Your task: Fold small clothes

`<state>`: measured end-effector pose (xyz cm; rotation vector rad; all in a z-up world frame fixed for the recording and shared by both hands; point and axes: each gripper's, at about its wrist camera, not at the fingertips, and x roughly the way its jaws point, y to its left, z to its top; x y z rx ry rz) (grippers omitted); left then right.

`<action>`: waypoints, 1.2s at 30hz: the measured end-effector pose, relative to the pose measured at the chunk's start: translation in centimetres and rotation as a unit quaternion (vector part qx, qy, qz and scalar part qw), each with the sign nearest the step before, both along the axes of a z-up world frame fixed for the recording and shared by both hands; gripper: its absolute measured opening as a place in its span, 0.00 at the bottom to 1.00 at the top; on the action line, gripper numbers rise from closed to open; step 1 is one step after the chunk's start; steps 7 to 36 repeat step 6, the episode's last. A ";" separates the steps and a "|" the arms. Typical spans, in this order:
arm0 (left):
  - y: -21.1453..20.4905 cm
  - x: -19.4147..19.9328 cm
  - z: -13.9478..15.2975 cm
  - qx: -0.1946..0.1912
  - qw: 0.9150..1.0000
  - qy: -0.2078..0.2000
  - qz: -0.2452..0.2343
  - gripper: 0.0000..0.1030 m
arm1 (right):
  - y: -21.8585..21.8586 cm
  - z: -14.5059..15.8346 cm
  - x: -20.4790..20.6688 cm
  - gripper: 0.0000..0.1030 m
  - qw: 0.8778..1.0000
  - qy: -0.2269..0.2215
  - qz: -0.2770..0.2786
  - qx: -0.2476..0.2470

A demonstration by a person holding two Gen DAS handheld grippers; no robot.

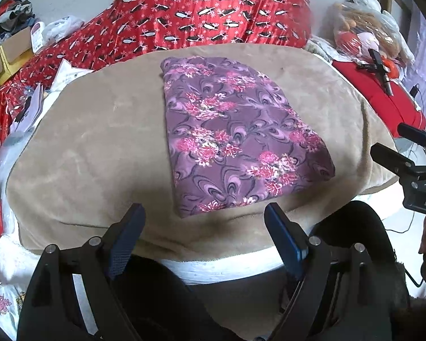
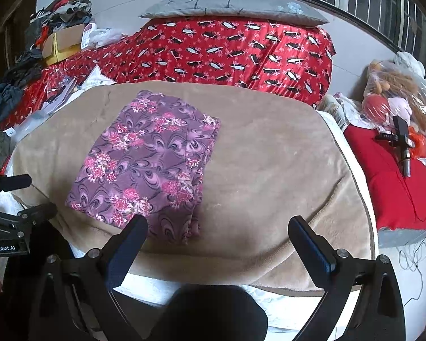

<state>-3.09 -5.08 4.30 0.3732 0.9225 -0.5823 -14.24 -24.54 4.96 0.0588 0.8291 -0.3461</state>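
Note:
A purple garment with pink flowers (image 1: 235, 136) lies folded flat in a rectangle on the tan blanket (image 1: 99, 142); it also shows in the right wrist view (image 2: 147, 167). My left gripper (image 1: 204, 213) is open and empty, held just short of the garment's near edge. My right gripper (image 2: 218, 224) is open and empty, near the garment's near right corner. The right gripper also shows at the right edge of the left wrist view (image 1: 397, 147). The left gripper shows at the left edge of the right wrist view (image 2: 28, 196).
A red patterned quilt (image 2: 227, 51) with a grey pillow (image 2: 233, 8) lies behind the tan blanket (image 2: 269, 170). A red cushion (image 2: 397, 187) with a black tool (image 2: 403, 142) and bagged toys (image 2: 397, 99) is at the right. Boxes and clothes (image 2: 59, 28) are piled at the left.

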 end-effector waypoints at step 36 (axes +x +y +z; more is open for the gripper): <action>-0.2 -0.2 0.5 0.001 1.000 -0.014 -0.004 0.84 | -0.1 0.0 0.0 0.97 1.000 -0.001 -0.001 0.000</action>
